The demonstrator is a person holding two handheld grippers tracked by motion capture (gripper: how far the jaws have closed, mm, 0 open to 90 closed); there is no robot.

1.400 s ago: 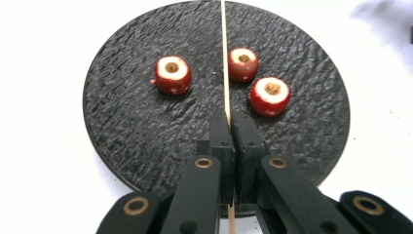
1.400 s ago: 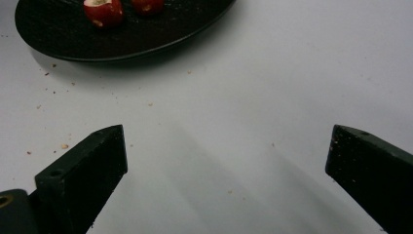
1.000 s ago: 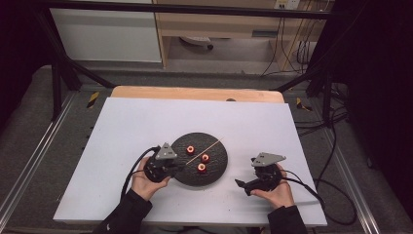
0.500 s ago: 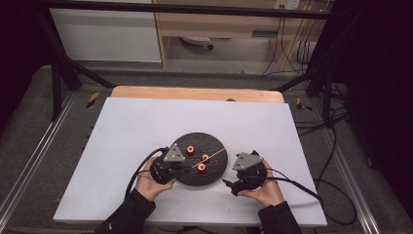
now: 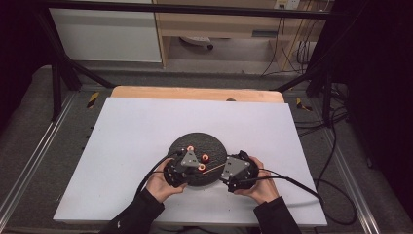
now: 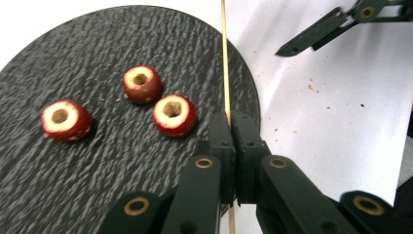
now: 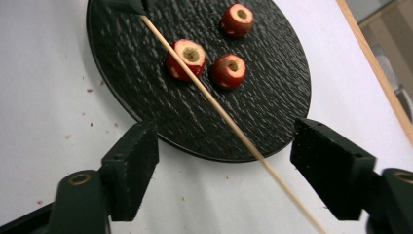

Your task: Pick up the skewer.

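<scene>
Three cored red fruit pieces (image 6: 174,113) lie on a round black slate plate (image 5: 209,144) at the table's front middle. Over the plate's near edge, my left gripper (image 6: 233,131) is shut on a thin wooden skewer (image 6: 225,58), which points away to the plate's right side. My right gripper (image 7: 226,180) faces it from the right, just off the plate's rim. Its jaws have just been closing but stand open. The skewer (image 7: 219,114) runs between them, nearer one pad, touching neither. The nearest fruit (image 7: 187,57) sits right beside the skewer's shaft.
The plate rests on a white board (image 5: 136,131) with a wooden strip (image 5: 195,93) along its far edge. Crumbs speckle the board near the plate. Cables (image 5: 292,183) trail from both grippers toward the front and right. Metal rails flank the table.
Both hands have drawn together at the plate's near edge. The right gripper came in from the right and its jaws narrowed around the skewer; the left shifted right with the skewer.
</scene>
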